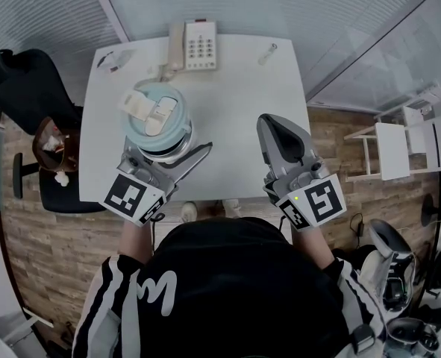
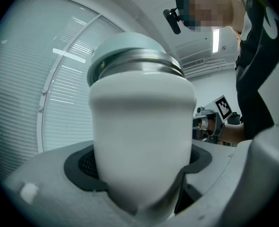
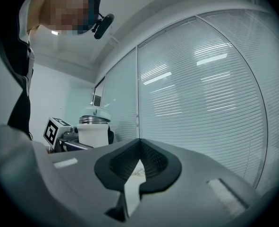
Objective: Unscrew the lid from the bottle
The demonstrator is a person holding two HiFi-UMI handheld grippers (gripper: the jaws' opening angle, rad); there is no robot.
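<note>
On the white table (image 1: 239,103) stands a white bottle (image 1: 177,142) with a pale blue lid (image 1: 154,114) on it. My left gripper (image 1: 168,150) is shut on the bottle's body, one finger on each side. In the left gripper view the bottle (image 2: 141,136) fills the space between the jaws of the left gripper (image 2: 140,169), with a metal band under the lid (image 2: 130,48). My right gripper (image 1: 269,122) lies to the right of the bottle, shut and empty. The right gripper view has the right gripper (image 3: 139,145) with its pads together, and the bottle (image 3: 93,134) far off to the left.
A desk telephone (image 1: 194,47) sits at the table's far edge. Small items lie at its far left corner (image 1: 112,60) and far right (image 1: 268,53). A black chair (image 1: 26,88) with a brown bag (image 1: 54,146) stands left. A white rack (image 1: 395,148) stands right.
</note>
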